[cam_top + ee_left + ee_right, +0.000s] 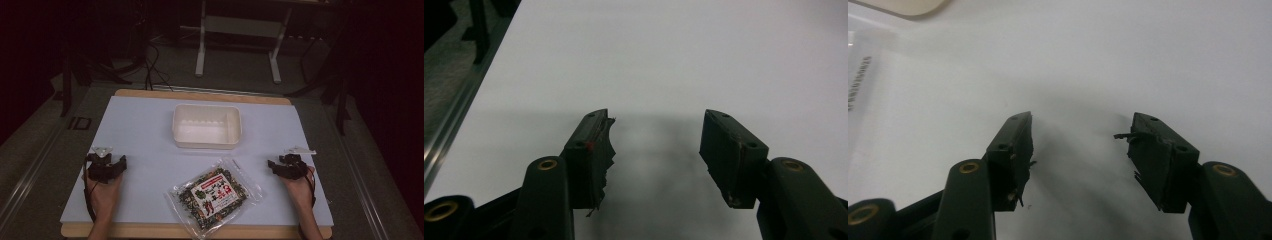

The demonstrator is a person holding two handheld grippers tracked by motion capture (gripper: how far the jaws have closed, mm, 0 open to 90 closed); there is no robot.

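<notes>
We see the work at its beginning. The snack bag [216, 196] lies flat near the front edge of the white table [145, 130], a little to the right of the middle, turned at an angle, and nothing touches it. The white plastic container [206, 126] stands behind it, nearer the far edge, and it looks empty. We judge that the bag is meant to go into this container, so every step is left: the reach, the grip, the lift and the placing.

Our left gripper [106, 165] rests near the left edge of the table, well apart from the bag. In the left gripper view its jaws stand wide with bare table between them, and the left gripper [655, 147] holds nothing. The right gripper [287, 166] sits near the right edge, to the right of the bag and not touching it. In the right gripper view the right gripper [1079, 147] also has its jaws spread wide and empty. There the clear edge of the bag [860, 75] shows at the left, and a corner of the container [903, 6] at the top.

The bag is transparent, with dark mixed pieces inside and a white label carrying red and green printing. The writing is too small to read. On the clear edge we see a line of small dark letters, but we cannot make them out.
</notes>
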